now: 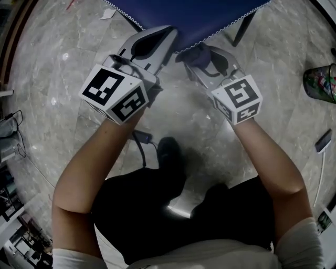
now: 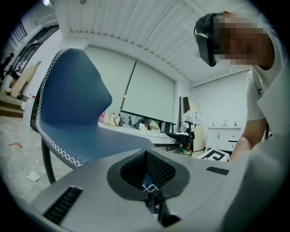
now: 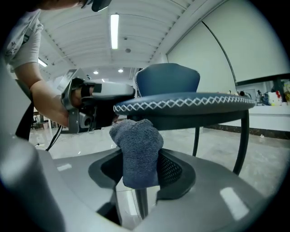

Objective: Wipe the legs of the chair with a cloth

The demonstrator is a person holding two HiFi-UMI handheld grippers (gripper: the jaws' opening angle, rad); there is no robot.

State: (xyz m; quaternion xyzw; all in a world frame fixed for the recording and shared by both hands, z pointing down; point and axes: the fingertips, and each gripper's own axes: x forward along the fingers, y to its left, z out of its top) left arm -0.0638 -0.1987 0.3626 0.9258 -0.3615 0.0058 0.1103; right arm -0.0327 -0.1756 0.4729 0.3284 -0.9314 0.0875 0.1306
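The blue chair's seat (image 1: 194,16) with white stitching fills the top of the head view. Thin dark legs (image 1: 242,29) run down to the floor. My left gripper (image 1: 167,38) meets the seat's front edge, and its jaws look shut on that stitched edge (image 2: 149,186). My right gripper (image 1: 202,59) sits just right of it, under the seat's edge, shut on a grey cloth (image 1: 194,54). In the right gripper view the cloth (image 3: 137,149) bulges up from the jaws, the seat (image 3: 181,106) is just beyond, and two legs (image 3: 242,136) stand at the right.
A dark bin with a green rim (image 1: 320,81) stands on the marble floor at the right. A scrap of paper (image 1: 107,14) lies at the upper left, and a cable (image 1: 142,147) trails by my feet. An office chair (image 2: 181,136) stands far off.
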